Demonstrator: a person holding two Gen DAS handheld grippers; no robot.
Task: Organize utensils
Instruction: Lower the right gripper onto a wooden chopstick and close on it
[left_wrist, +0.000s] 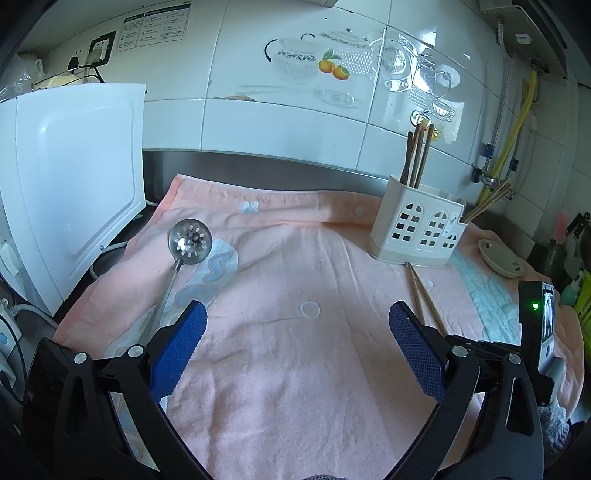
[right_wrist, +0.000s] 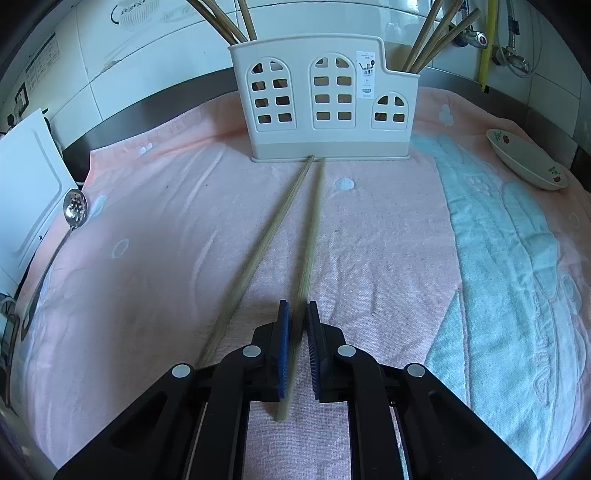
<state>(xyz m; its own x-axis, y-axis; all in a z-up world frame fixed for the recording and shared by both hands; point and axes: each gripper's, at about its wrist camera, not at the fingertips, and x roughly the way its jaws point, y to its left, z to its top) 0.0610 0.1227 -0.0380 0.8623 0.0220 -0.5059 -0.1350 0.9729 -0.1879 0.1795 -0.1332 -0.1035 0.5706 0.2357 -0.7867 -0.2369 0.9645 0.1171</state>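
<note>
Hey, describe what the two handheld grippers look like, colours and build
Both match: the left gripper and right gripper have glossy black plastic linkage arms with triangular cut-outs and round silver pivot pins. Each finger carries a blue pad with a fine dimpled texture. In the left view, the right unit also shows a small screen and a green light.

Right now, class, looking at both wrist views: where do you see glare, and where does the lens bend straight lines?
Left wrist view: glare on the wall tiles and a bright glint on the slotted spoon. Right wrist view: the towel bulges and the steel backsplash curves; dark corners in both.
</note>
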